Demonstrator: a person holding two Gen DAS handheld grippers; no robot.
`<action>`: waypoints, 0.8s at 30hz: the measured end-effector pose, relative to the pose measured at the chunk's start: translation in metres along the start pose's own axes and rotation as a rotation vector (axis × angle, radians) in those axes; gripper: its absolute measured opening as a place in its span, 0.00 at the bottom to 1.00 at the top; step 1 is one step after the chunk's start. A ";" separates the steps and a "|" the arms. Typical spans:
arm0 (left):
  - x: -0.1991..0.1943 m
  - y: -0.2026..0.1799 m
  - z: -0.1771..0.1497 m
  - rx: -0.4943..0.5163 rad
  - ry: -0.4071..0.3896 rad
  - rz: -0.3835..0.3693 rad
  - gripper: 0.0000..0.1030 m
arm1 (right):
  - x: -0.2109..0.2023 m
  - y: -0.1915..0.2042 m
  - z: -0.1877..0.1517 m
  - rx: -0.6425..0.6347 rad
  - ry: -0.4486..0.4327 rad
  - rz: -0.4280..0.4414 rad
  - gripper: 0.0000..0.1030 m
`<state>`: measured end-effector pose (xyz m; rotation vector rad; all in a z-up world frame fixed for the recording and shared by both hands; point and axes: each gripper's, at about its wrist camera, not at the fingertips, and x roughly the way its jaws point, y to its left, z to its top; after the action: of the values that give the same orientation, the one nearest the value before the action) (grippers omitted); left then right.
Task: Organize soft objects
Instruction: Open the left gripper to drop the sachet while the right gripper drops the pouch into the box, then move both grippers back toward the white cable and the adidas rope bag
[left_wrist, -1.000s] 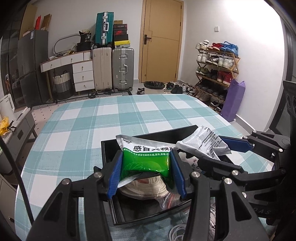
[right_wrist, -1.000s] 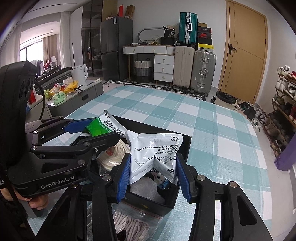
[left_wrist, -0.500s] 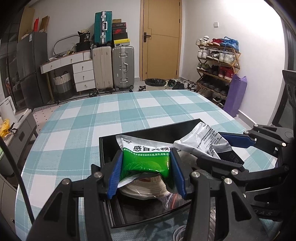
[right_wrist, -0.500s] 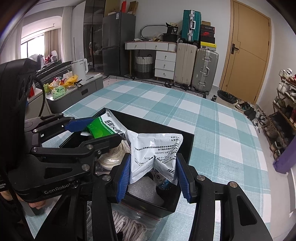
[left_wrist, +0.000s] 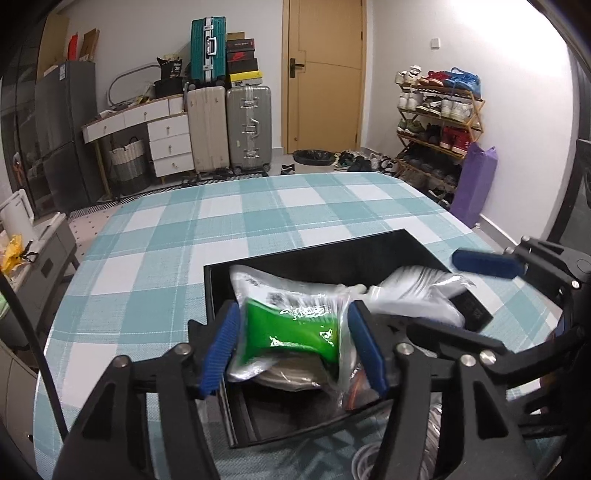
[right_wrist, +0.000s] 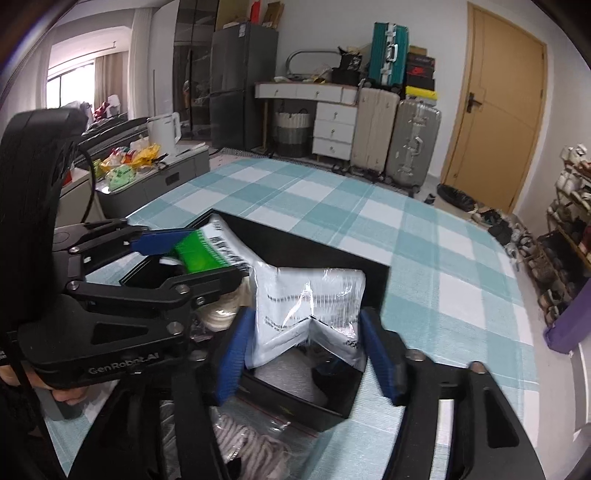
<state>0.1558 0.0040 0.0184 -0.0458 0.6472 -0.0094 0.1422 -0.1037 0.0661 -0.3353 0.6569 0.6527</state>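
Observation:
A black box stands on the checked tablecloth. My left gripper holds a green and white packet between its blue pads over the box's near left part. My right gripper holds a white and silver packet over the box's near right part. Both packets touch the pads on each side. A coil of white cable in a clear bag lies in the box under the green packet. The green packet also shows in the right wrist view.
A clear bag of grey cord lies on the cloth in front of the box. Suitcases, a dresser, a door and a shoe rack stand beyond the table's far edge. A low cabinet with a kettle stands at the left.
Both grippers have pulled back and tipped a little, so the box shows further from me. The green packet has tilted and blurs with motion. Both jaws look slightly wider.

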 end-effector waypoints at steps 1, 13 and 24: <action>-0.002 0.001 0.000 -0.003 -0.001 -0.013 0.68 | -0.004 -0.002 -0.001 0.005 -0.012 0.000 0.82; -0.040 0.006 -0.012 -0.019 -0.026 -0.016 1.00 | -0.041 -0.019 -0.016 0.071 -0.031 -0.040 0.99; -0.071 0.004 -0.046 -0.020 -0.018 -0.011 1.00 | -0.054 -0.005 -0.051 0.129 0.019 -0.039 0.99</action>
<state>0.0719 0.0074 0.0243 -0.0683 0.6290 -0.0127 0.0902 -0.1564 0.0638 -0.2339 0.7056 0.5675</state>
